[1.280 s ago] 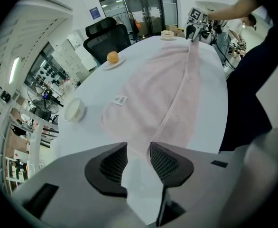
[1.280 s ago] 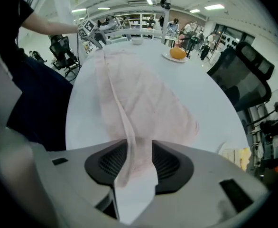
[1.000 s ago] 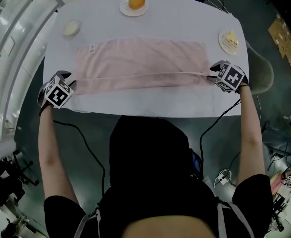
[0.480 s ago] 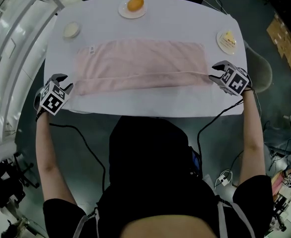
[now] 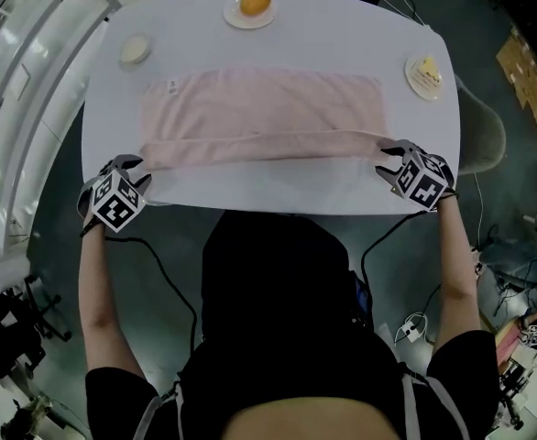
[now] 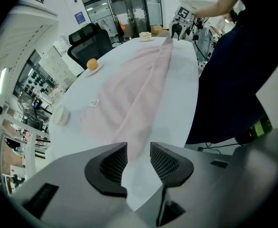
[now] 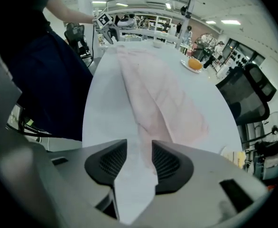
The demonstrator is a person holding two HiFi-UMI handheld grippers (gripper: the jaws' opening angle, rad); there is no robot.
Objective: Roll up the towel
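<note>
Fingers of the left gripper stand partly apart with nothing pinched, just beside the left end of the pink towel. That towel lies flat, lengthwise across the white table, its near long edge turned over into a narrow fold. Beyond it sit a small bowl, a plate with an orange thing and another plate. At the towel's right end, the right gripper shows the same moderate gap, holding nothing.
</note>
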